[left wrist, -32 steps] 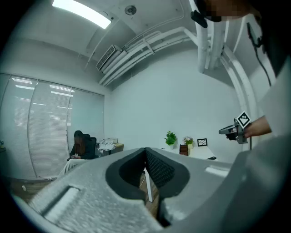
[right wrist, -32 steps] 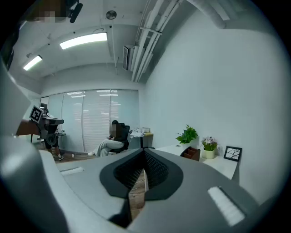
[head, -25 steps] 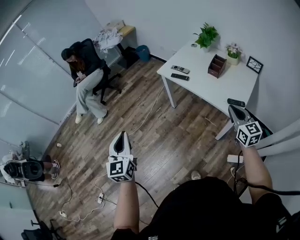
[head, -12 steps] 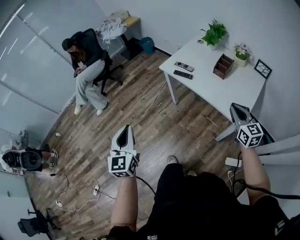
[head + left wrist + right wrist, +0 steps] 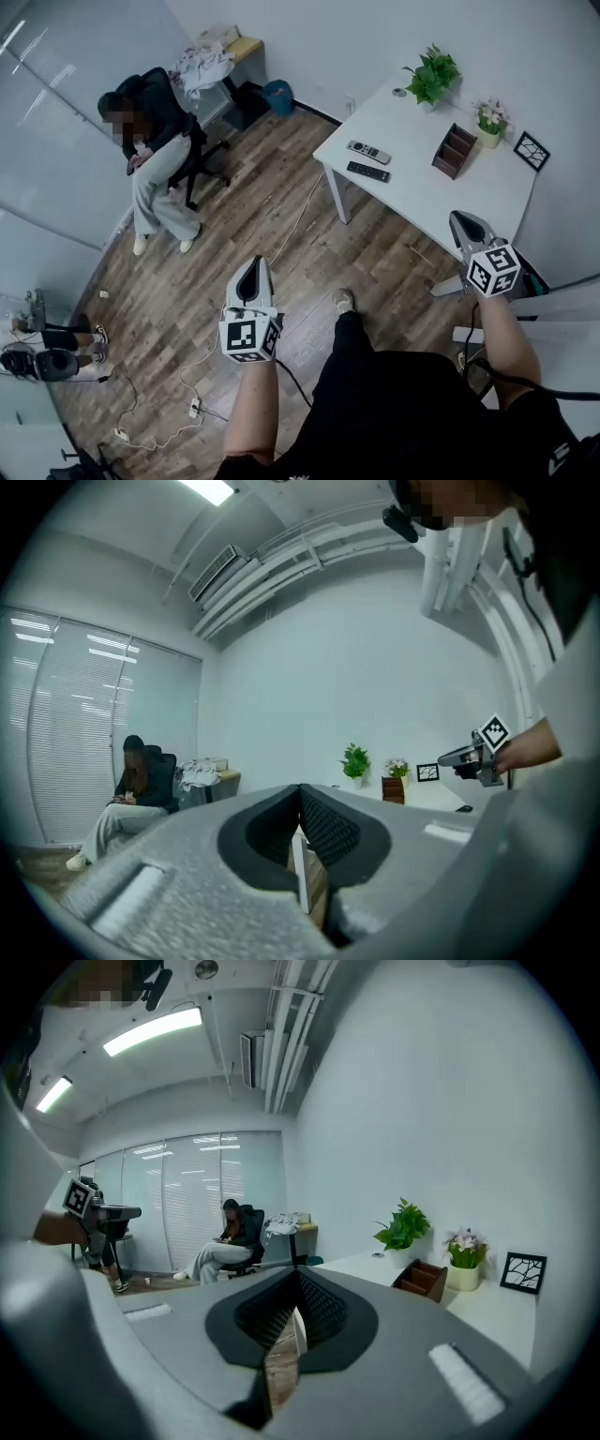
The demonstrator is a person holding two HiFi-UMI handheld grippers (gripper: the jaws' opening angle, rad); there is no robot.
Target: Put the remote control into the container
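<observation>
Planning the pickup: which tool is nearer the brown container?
Right. The right tool is at the table edge near the container; the left tool is over the floor, well away.

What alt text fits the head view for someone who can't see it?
Seen from above, a person holds a left hand-held gripper and a right hand-held gripper, both shut and empty, above a wooden floor. Ahead stands a white table with two remote controls, a brown wooden container and a potted plant.
</observation>
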